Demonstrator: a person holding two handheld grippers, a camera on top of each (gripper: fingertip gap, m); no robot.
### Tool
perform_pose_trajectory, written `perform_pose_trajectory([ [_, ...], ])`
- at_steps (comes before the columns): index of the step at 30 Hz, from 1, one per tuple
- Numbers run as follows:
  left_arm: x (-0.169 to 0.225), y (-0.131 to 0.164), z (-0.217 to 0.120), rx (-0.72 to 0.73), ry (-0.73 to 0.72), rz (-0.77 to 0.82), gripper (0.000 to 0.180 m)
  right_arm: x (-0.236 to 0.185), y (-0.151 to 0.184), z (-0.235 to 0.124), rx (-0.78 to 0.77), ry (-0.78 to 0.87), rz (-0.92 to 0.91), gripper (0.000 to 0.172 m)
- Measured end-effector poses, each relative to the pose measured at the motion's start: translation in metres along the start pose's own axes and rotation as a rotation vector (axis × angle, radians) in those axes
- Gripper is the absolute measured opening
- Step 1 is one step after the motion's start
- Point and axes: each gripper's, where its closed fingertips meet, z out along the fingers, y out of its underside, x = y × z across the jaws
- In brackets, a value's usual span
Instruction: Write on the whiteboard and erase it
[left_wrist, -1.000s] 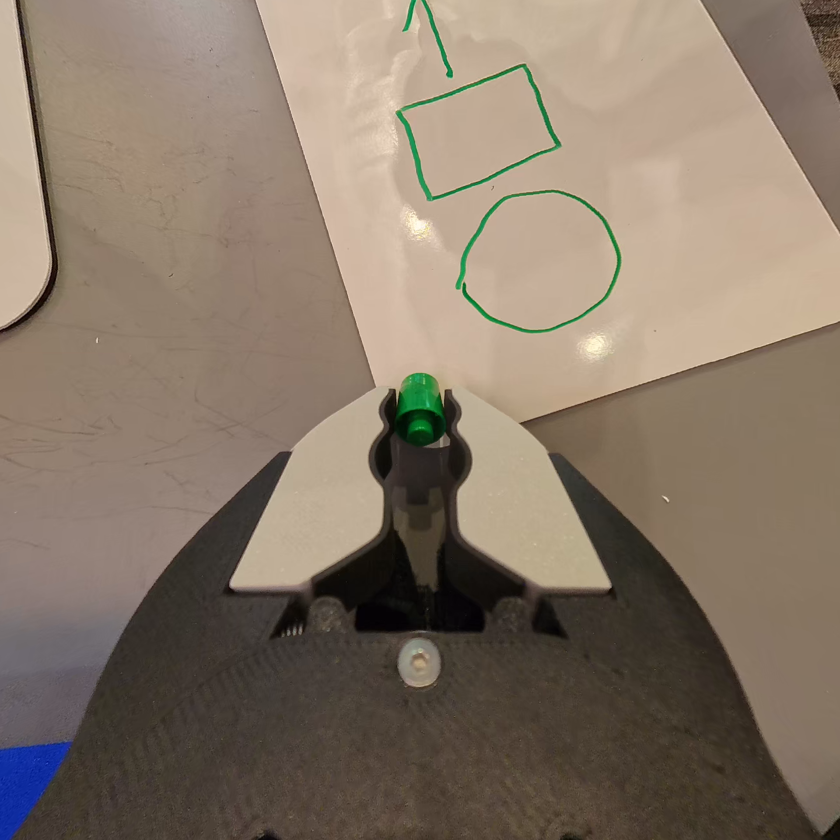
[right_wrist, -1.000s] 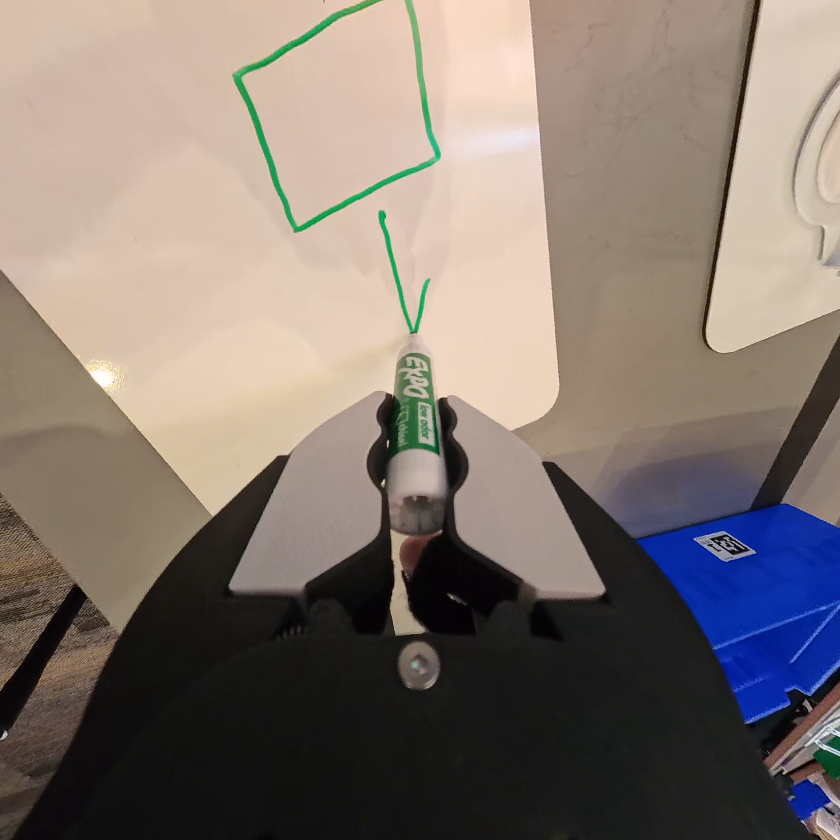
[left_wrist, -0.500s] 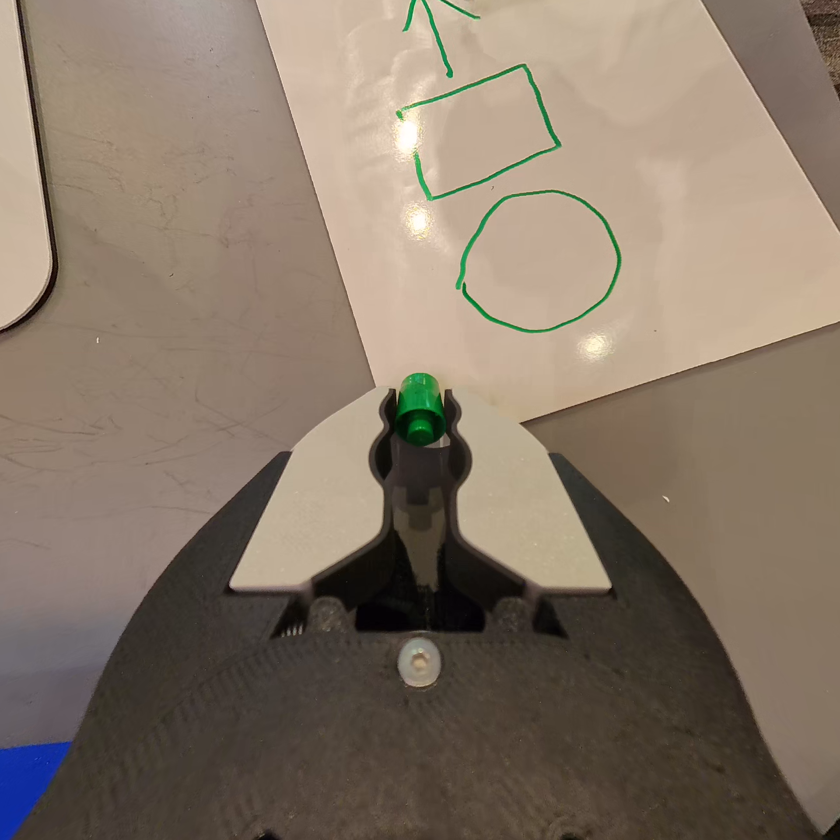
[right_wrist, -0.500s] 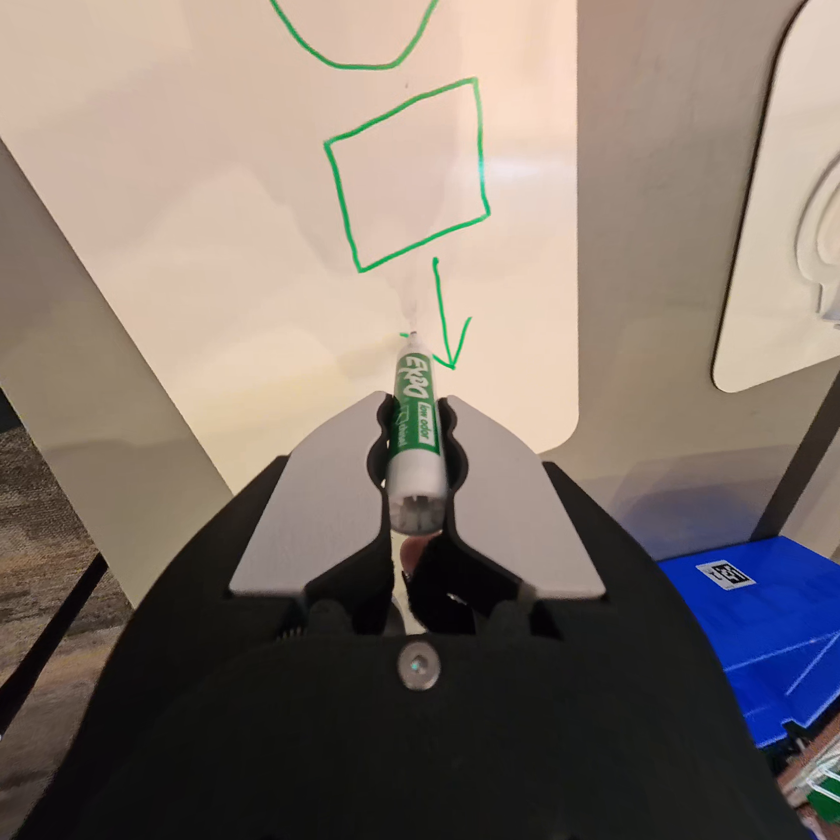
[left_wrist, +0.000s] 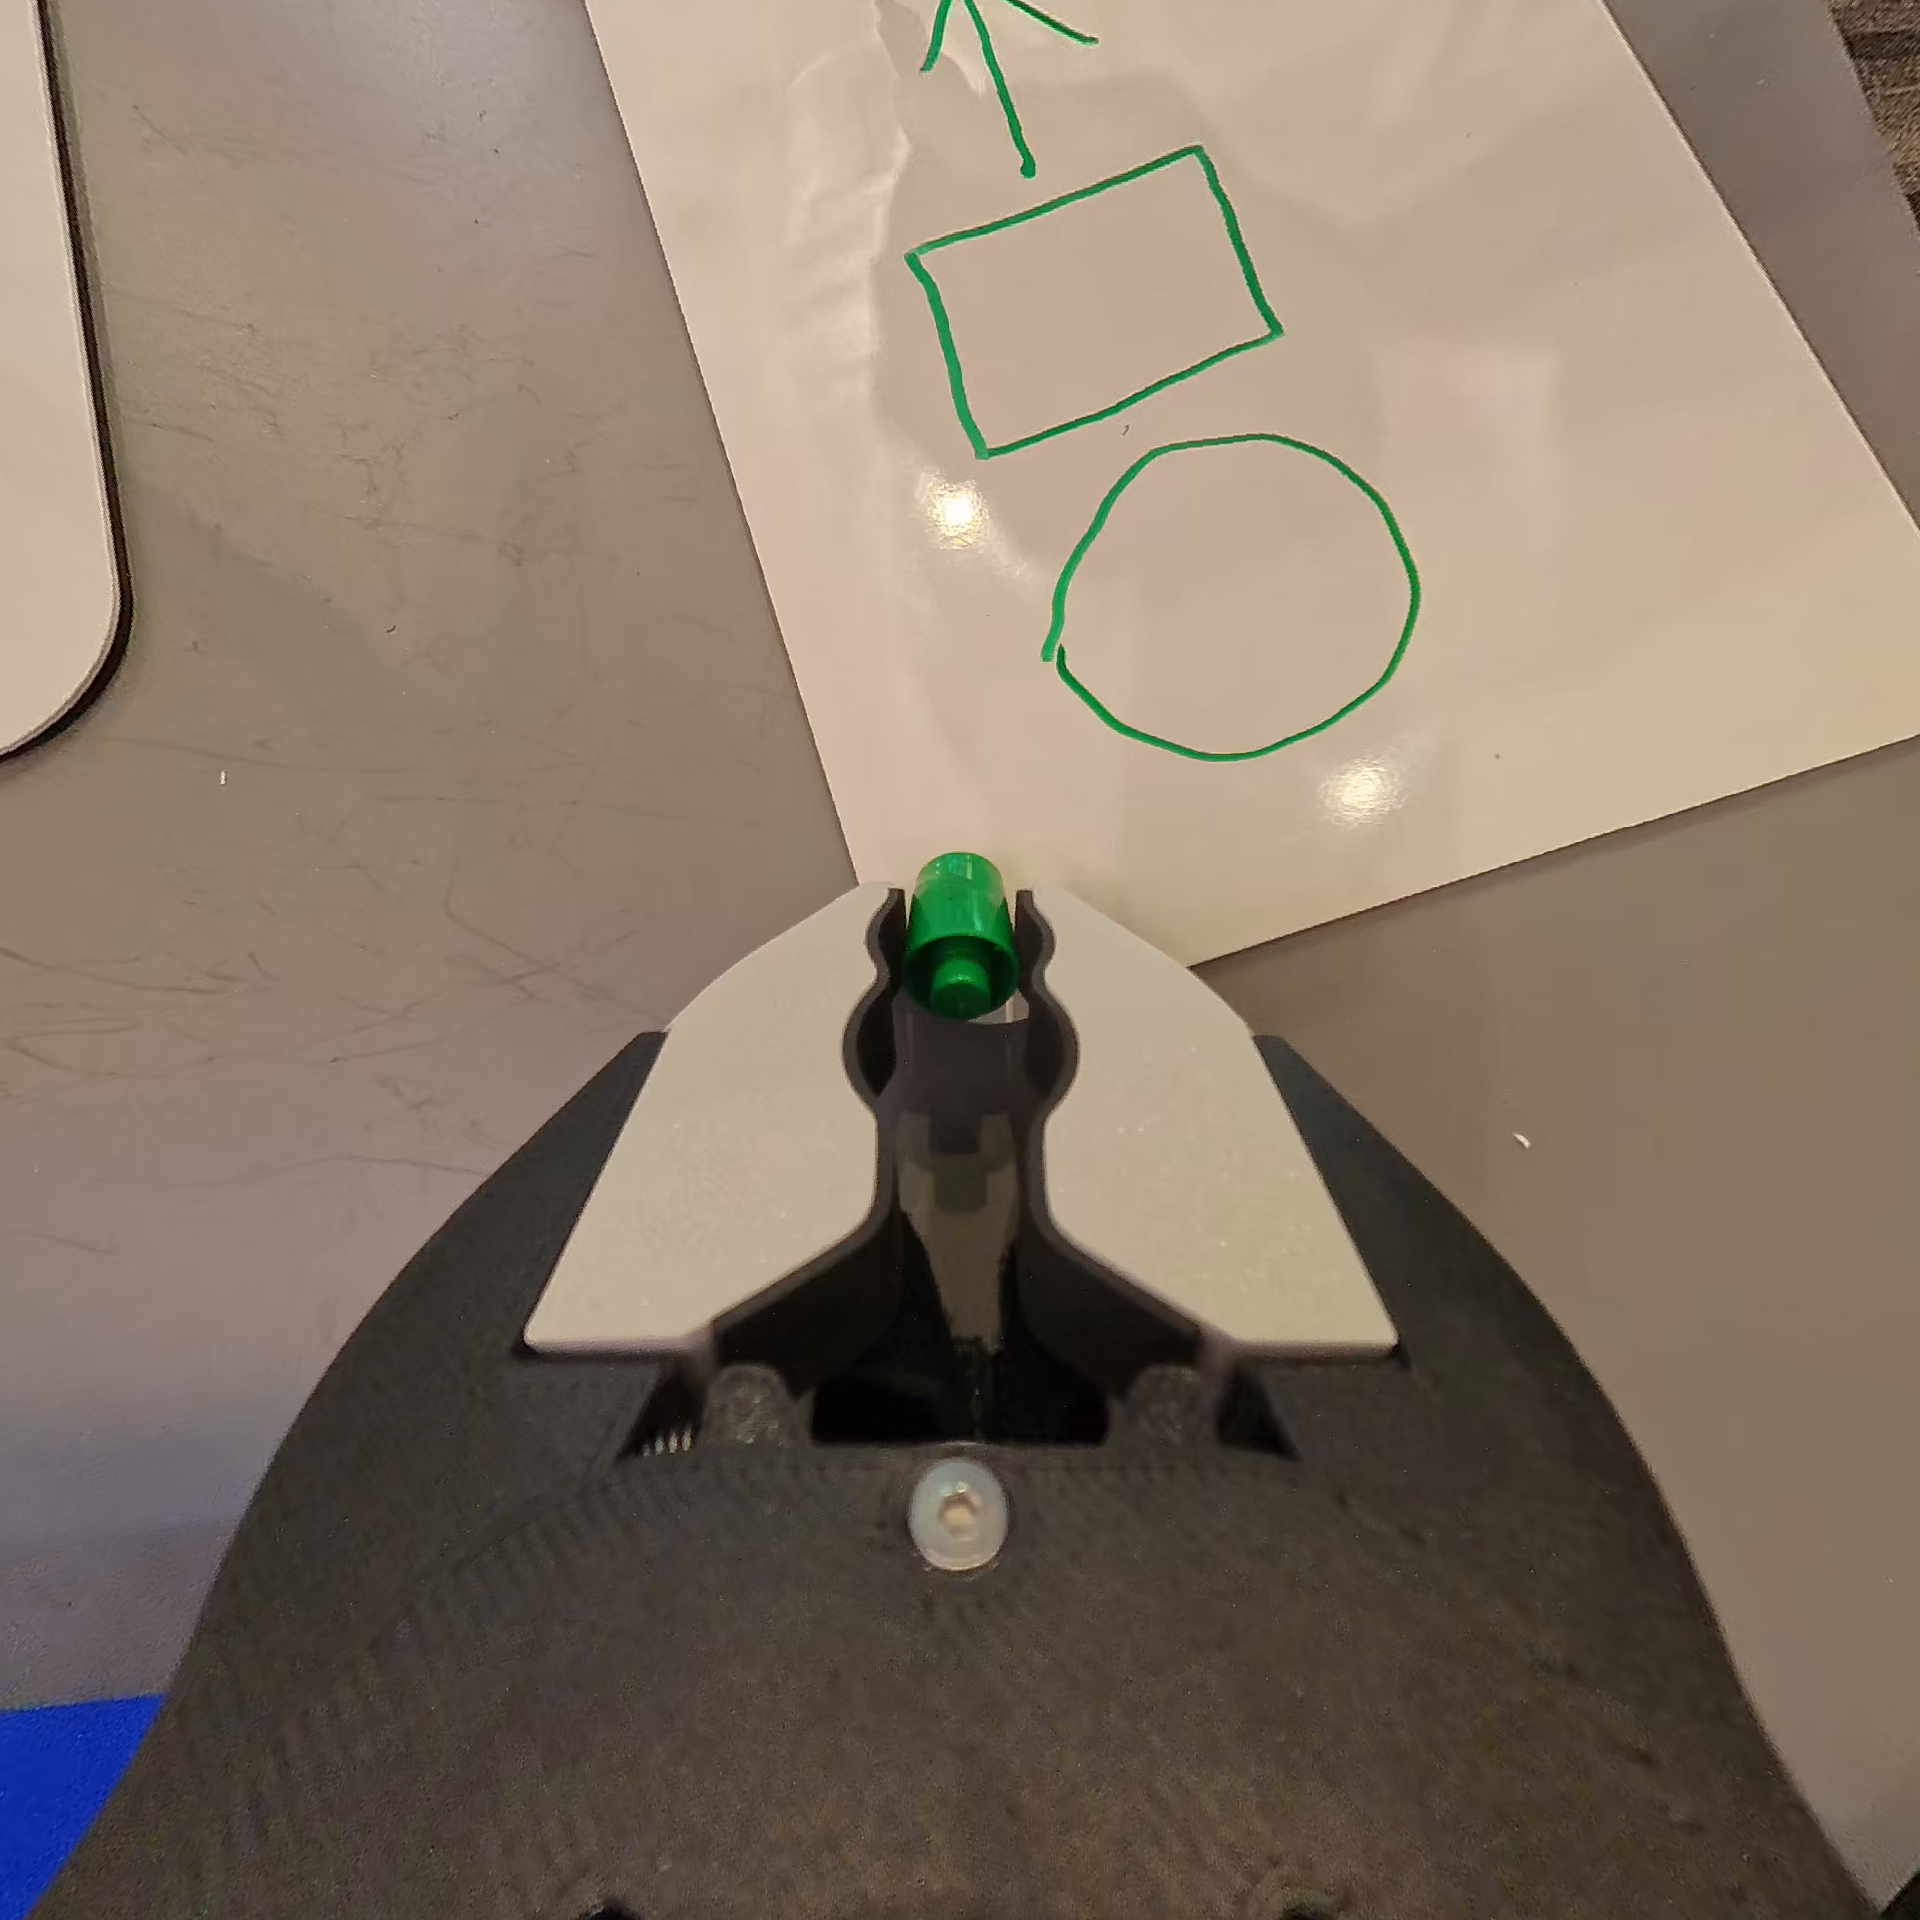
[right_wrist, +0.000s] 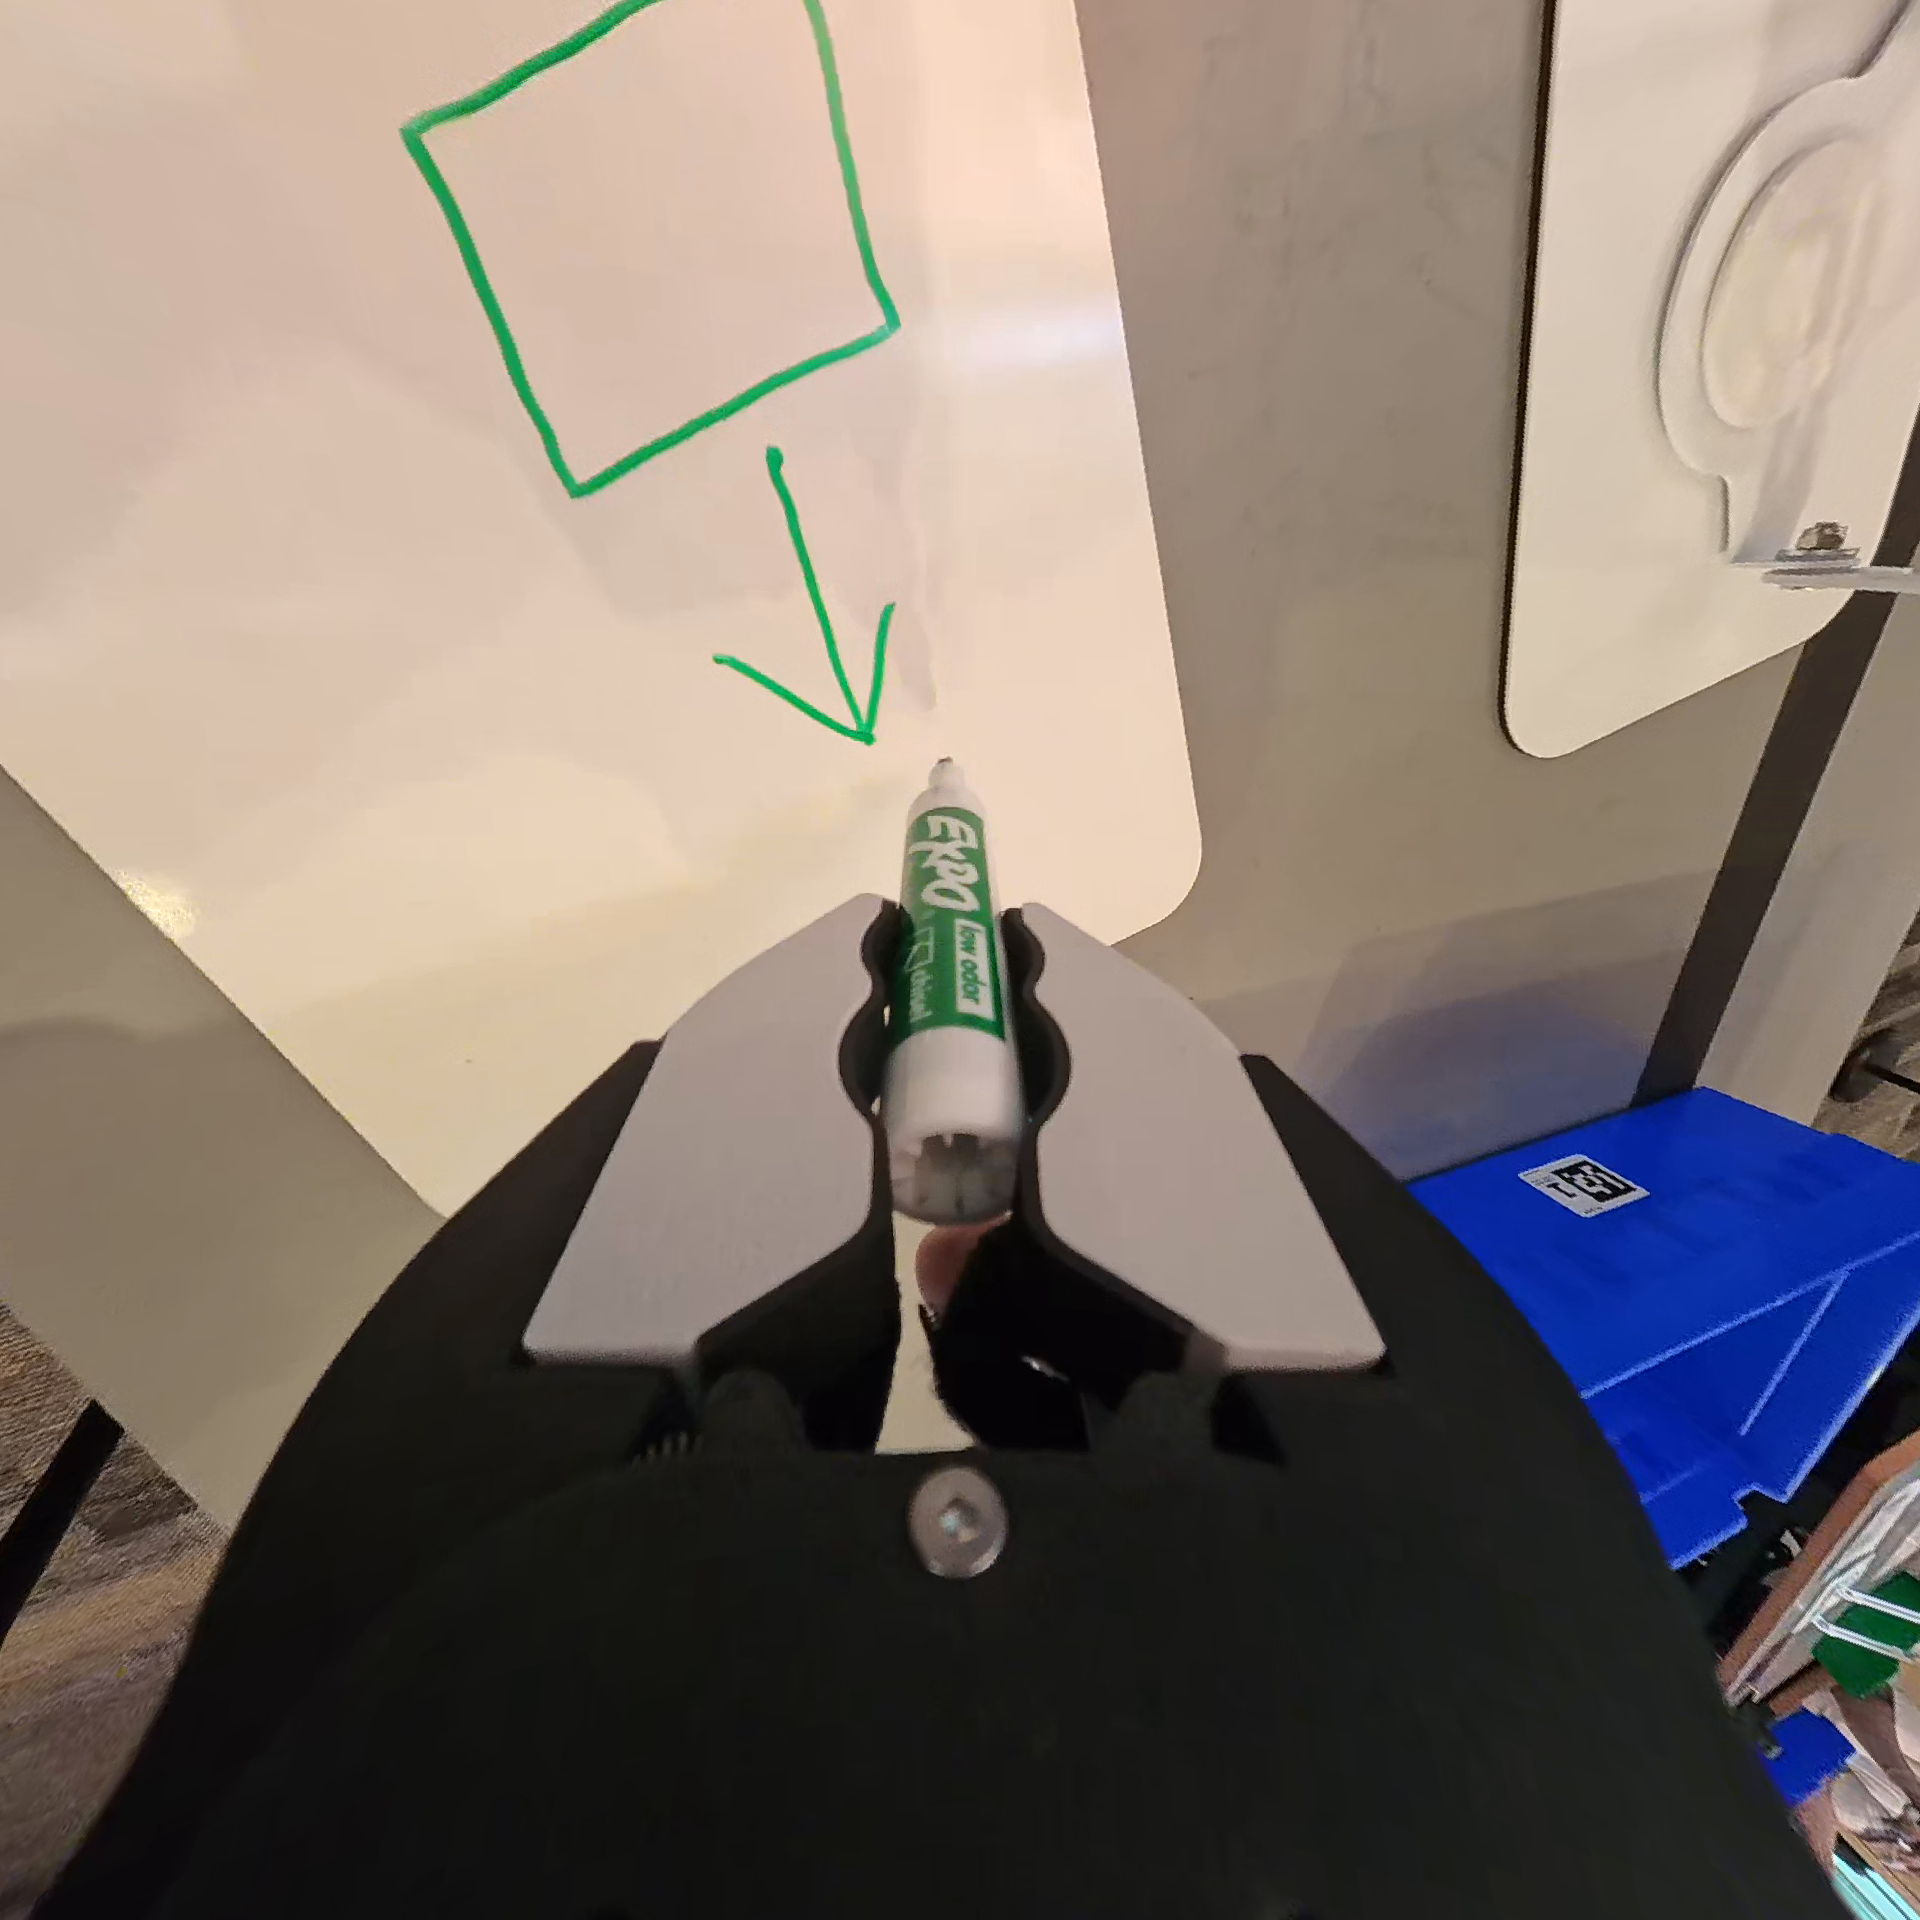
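The right gripper (right_wrist: 951, 966) is clamped on the green-labelled marker (right_wrist: 948, 977), pads pressing the barrel from both sides, with the uncapped tip just past the arrowhead of the green arrow (right_wrist: 831, 644) and looking lifted off the whiteboard (right_wrist: 312, 623). The left gripper (left_wrist: 956, 951) is clamped on the green cap (left_wrist: 956, 935) and sits near the board's lower corner, over the grey surface (left_wrist: 364, 623).

The board lies flat on that surface and already carries a square (left_wrist: 1091, 301), a circle (left_wrist: 1236, 597) and the arrow, so the writing half looks about done (erasing hasn't started, and no eraser shows in either view).

What could go wrong from here:

- The marker is held well back on its barrel with a lot sticking out front. If the tip comes down at an angle, it could pivot in the grip and leave a stray line.
- Recapping means lining a small cap up with a thin tip, and a slight miss would smear ink on the cap rim or push the marker back through the pads.
- The board looks like a loose sheet, so a hard wipe could slide it across the surface instead of cleaning it.
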Motion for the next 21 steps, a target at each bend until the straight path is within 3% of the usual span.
perform_pose_trajectory([
  [21, 0.0, 0.0, 0.0, 0.001, 0.001, -0.001, 0.02, 0.026, 0.011, 0.022, -0.015, 0.034, 0.017, 0.021],
])
